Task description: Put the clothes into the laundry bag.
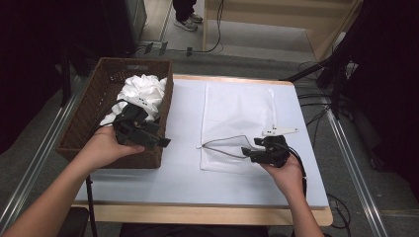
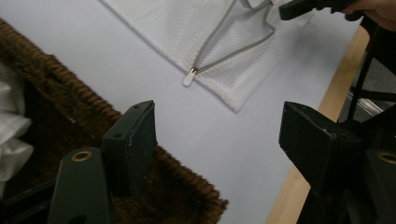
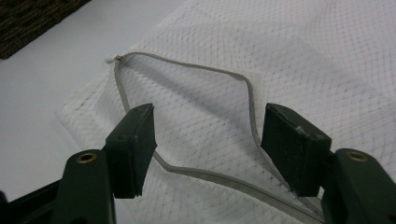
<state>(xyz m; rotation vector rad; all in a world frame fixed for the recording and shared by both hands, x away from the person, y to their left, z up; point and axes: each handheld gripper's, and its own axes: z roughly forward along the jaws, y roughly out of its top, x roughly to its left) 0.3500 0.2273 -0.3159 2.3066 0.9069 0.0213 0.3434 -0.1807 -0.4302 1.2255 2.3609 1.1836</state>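
Down at the bottom of the high view: two forearms, left hand wrapped round the left tongs over the near right corner of a brown wicker basket, jaws apart with nothing between. White crumpled cloth piled inside that basket. Right hand on the right tongs, parked at the near edge of a white mesh laundry bag lying flat on the pale bench. Grey zipper gaping in a loop there.

Over to the left gripper view: both black jaws spread wide, empty, basket rim just under the left jaw. Mesh bag corner further off, zipper pull resting on the bench, other tongs poking in top right.

Right gripper view: jaws wide apart and holding nothing, hovering over the bag's open zipper mouth. Zipper pull at the far left end of the opening. Bit of basket in the top left corner.
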